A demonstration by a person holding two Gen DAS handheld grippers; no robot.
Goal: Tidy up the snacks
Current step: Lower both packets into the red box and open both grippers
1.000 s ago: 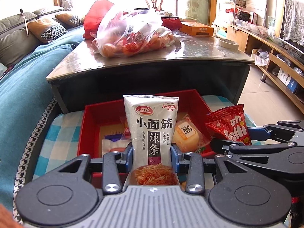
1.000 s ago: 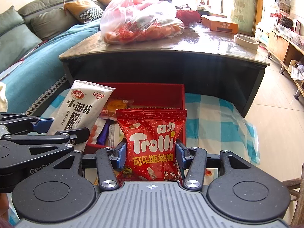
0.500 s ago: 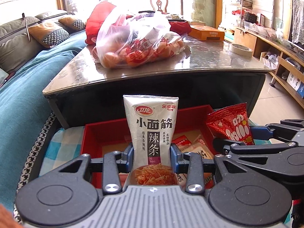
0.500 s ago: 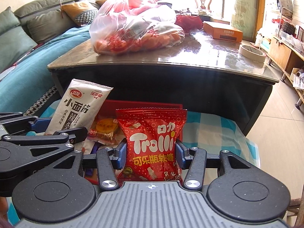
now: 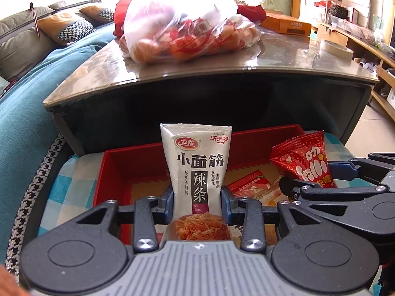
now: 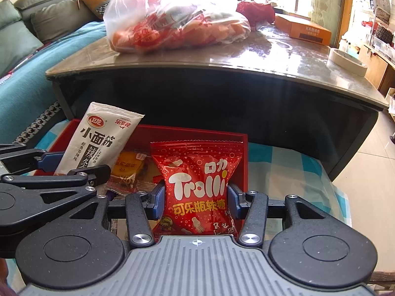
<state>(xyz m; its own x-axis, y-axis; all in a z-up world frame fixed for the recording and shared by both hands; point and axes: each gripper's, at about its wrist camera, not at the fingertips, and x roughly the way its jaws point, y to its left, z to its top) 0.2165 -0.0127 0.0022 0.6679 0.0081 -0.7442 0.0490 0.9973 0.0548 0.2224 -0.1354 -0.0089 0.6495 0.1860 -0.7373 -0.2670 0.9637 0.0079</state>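
The red box (image 5: 116, 172) sat on the checked cloth (image 5: 74, 185) below the coffee table (image 5: 222, 74), a few packets already lying in it. My left gripper (image 5: 197, 201) was clamped on the white latiao pouch (image 5: 196, 167), upright, pinched low on both side edges. My right gripper (image 6: 195, 199) was clamped likewise on the red Trolli gummy bag (image 6: 197, 180). Both hung above the box. I judged both packs light, soft, crinkly and slippery; a grip across the lower body seemed safest.
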